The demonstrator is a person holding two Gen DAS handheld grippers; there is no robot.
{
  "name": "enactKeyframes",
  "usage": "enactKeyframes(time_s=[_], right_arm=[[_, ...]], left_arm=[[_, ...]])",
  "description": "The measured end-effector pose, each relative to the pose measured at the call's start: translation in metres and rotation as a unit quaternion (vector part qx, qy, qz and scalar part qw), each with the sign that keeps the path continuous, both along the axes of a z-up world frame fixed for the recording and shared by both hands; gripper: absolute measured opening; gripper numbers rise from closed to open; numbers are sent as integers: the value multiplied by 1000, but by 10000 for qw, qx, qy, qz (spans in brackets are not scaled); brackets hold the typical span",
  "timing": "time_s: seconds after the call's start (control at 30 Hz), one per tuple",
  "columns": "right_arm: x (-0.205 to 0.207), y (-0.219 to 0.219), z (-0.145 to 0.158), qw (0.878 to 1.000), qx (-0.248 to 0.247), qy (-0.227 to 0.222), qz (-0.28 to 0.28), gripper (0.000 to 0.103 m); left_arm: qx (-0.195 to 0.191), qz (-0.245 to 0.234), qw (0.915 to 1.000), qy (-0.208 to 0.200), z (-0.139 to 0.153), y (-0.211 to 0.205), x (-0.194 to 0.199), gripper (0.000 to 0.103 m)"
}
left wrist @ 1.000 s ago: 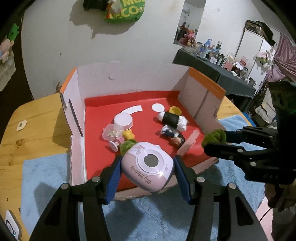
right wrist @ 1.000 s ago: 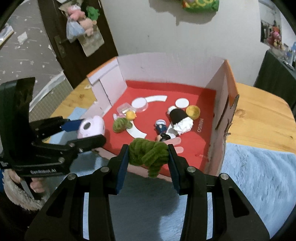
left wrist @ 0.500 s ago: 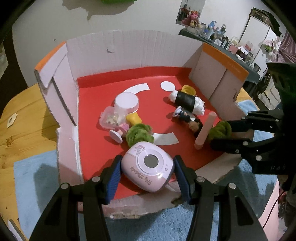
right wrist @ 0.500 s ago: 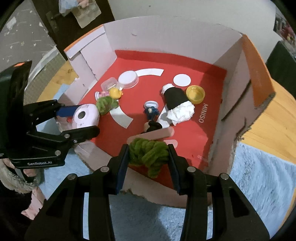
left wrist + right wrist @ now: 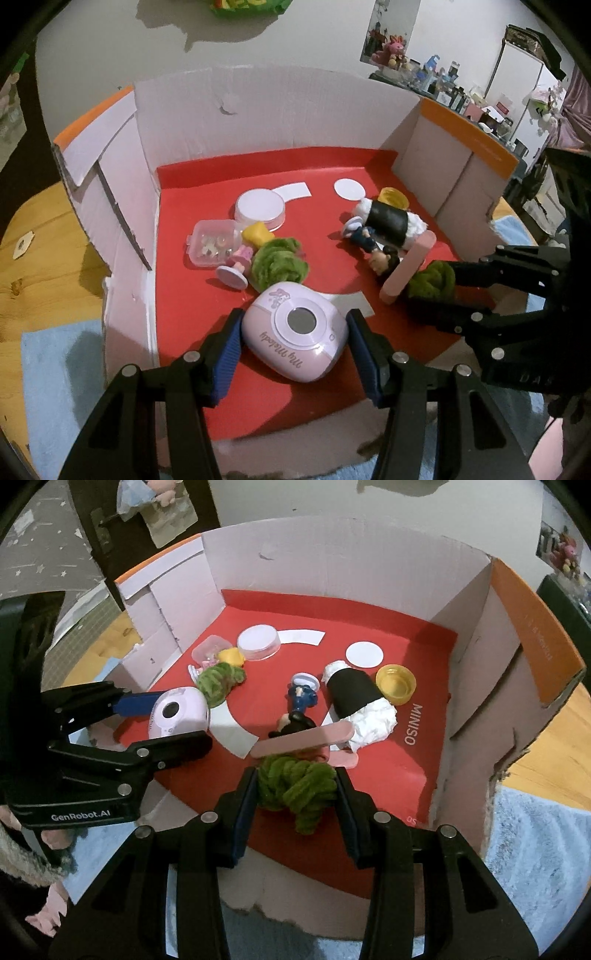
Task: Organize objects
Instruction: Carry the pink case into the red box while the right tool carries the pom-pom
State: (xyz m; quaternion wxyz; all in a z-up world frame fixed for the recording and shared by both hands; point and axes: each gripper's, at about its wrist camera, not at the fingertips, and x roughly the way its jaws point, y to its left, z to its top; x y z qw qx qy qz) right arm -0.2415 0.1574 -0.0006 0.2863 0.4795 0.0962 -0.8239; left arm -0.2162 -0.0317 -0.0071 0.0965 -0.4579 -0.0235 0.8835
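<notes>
Fingers: left gripper (image 5: 295,332) clamped on pink "My Melody" toy camera (image 5: 295,330), right gripper (image 5: 295,786) clamped on green pipe-cleaner knot (image 5: 295,784); both low over the cardboard box (image 5: 258,110) floor, near its front edge. Risk: knot, touching the pink stick (image 5: 303,736), may nudge it on release; the camera may knock the other green knot (image 5: 279,264).

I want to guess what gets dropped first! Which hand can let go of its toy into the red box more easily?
Probably the left. Its fingers hold the pink camera over bare red floor. The right's green fuzzy knot sits crowded against the pink stick and doll.
</notes>
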Motion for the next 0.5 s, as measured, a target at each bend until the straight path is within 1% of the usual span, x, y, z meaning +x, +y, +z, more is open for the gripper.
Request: enactKeyframes(time_s=[0.23,0.5], right_arm=[[-2,2,-1,9998,-68,132,-90,39],[-2,0,-1,9997,-190,140,-73,41]], left_arm=[[-73,87,9998,167,-2,1,-2,57],[-37,106,9998,179,-3,0,-6,58]])
